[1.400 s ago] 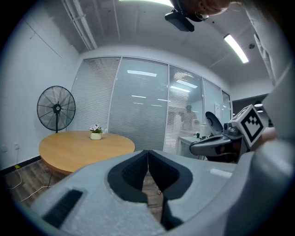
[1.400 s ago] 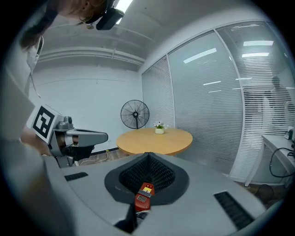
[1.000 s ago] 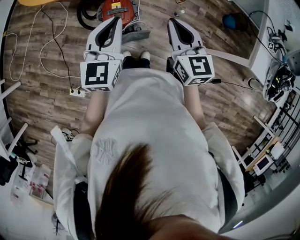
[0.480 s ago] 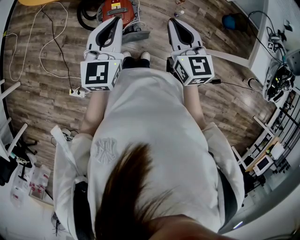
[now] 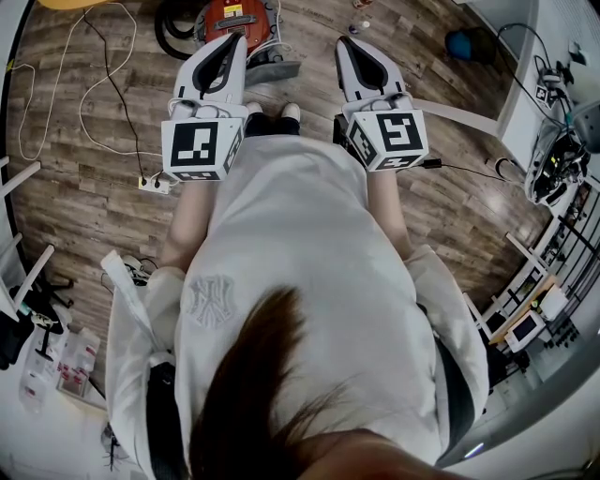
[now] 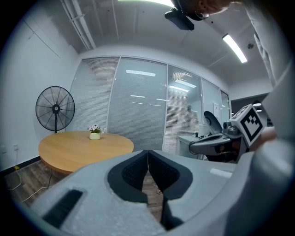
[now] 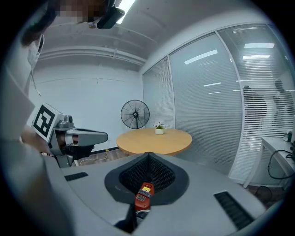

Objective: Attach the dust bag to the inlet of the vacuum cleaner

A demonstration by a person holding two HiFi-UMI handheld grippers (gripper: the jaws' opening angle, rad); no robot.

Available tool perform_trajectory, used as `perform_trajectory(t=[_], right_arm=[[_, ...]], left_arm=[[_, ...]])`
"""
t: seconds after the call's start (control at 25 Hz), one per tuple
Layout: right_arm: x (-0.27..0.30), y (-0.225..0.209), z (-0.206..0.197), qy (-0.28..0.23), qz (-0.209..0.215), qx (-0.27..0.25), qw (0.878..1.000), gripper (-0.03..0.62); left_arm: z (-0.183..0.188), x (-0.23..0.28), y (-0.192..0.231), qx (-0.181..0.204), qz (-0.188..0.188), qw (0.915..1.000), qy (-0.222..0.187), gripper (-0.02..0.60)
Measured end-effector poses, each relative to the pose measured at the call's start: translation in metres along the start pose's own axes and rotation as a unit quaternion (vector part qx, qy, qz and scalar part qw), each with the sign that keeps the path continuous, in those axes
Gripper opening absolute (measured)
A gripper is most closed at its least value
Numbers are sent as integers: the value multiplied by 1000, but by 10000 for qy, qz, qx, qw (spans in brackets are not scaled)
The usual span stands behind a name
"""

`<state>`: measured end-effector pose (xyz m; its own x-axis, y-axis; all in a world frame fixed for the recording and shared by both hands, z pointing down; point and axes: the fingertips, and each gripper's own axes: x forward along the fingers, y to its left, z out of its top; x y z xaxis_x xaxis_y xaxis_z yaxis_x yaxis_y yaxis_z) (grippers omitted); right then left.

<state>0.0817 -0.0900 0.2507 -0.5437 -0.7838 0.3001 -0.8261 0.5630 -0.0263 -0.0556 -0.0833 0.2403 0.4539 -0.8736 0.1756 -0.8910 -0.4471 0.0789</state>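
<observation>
Wood-plank floor (image 5: 84, 197) under you, with a round table (image 7: 154, 140) and a fan (image 7: 135, 114) over by the blinds. You're holding your left gripper (image 5: 232, 45) and right gripper (image 5: 347, 45) out front, jaws pressed together, nothing in either. The red vacuum cleaner (image 5: 230, 17) sits on the floor just past the left gripper's tip.

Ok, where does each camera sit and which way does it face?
Head view: on the person's head, facing steeply down at floor and vacuum cleaner; hair, shirt, left tongs, right tongs show.
Left gripper view: on the left tongs, facing roughly level at table and fan; its shut tongs, the right tongs show.
Right gripper view: on the right tongs, facing the same table; its shut tongs, the left tongs show.
Shared: both gripper views see table and fan.
</observation>
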Motion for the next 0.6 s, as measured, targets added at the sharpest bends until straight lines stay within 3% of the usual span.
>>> perform_trajectory(t=[0.6], right_arm=[[-7, -5, -2, -30, -21, 12, 10000, 2]], left_arm=[[0, 1, -8, 31, -14, 10000, -2, 18]])
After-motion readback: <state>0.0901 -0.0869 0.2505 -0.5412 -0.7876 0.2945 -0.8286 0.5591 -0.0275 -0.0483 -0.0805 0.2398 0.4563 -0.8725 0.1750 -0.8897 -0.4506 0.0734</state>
